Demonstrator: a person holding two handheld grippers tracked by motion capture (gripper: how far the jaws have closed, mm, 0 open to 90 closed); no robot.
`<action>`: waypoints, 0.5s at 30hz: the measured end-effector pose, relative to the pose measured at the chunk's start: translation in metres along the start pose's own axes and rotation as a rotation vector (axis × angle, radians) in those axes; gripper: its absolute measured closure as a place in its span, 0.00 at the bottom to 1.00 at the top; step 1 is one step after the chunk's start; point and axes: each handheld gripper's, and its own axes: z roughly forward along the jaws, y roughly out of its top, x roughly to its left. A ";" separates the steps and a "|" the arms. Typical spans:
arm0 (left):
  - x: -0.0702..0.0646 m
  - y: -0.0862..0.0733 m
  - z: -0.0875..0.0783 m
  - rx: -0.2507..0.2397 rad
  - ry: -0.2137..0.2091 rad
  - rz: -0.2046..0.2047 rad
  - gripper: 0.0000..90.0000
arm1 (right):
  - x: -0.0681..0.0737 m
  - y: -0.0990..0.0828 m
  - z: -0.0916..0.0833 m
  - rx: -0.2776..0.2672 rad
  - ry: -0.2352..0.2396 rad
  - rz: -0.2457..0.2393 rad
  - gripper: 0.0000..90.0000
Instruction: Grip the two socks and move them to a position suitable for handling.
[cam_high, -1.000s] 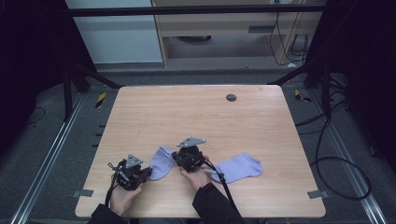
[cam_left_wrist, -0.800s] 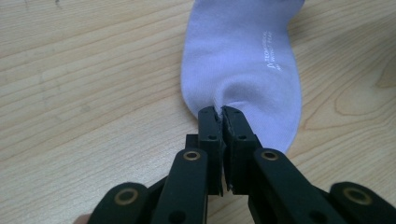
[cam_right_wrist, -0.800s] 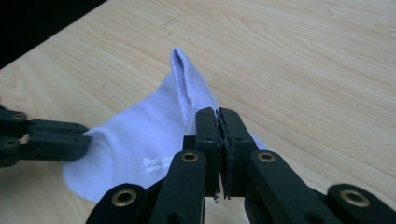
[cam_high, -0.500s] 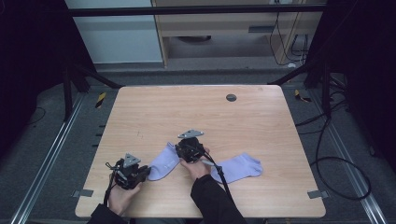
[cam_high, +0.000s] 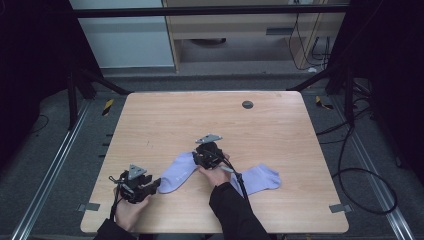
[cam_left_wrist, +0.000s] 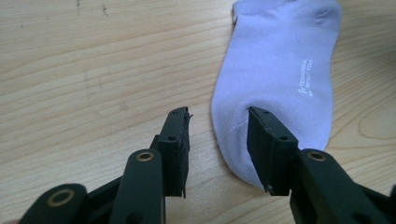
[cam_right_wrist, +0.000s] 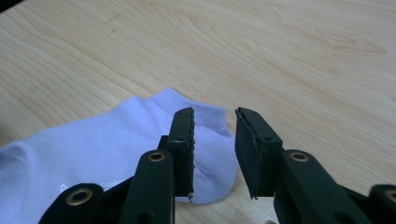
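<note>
A wooden table (cam_high: 280, 125) fills the middle of the high view, with two pale lilac socks lying near its lower edge. The left sock (cam_high: 176, 172) lies flat, slanting from lower left to upper right, just left of centre. The right sock (cam_high: 260, 178) lies to the lower right of it, partly covered by the person's right forearm and sleeve. The left gripper (cam_high: 148, 185) sits at the lower left of the frame, pointing right at the lower end of the left sock. In the left gripper view its jaws have just been opening and stand spread apart, with the rounded end of the sock (cam_left_wrist: 280, 79) between them; the right jaw seems to rest over the fabric, though whether it touches is hard to tell. The right gripper (cam_high: 204, 158) sits at the centre of the high view, over the upper end of the same sock. In the right gripper view its jaws have also just been opening; they stand apart above the sock's cuff end (cam_right_wrist: 116, 154), pinching nothing. A small dark round disc (cam_high: 247, 104) lies on the upper part of the table.
</note>
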 end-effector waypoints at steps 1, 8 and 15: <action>-0.001 0.000 0.001 0.004 0.001 0.001 0.66 | 0.000 -0.001 0.004 0.011 -0.004 0.003 0.76; -0.004 -0.001 0.005 0.020 0.013 0.007 0.69 | -0.002 -0.010 0.018 0.056 -0.022 0.000 0.78; -0.006 -0.001 0.008 0.036 0.017 0.009 0.77 | -0.006 -0.014 0.023 0.078 -0.036 0.007 0.84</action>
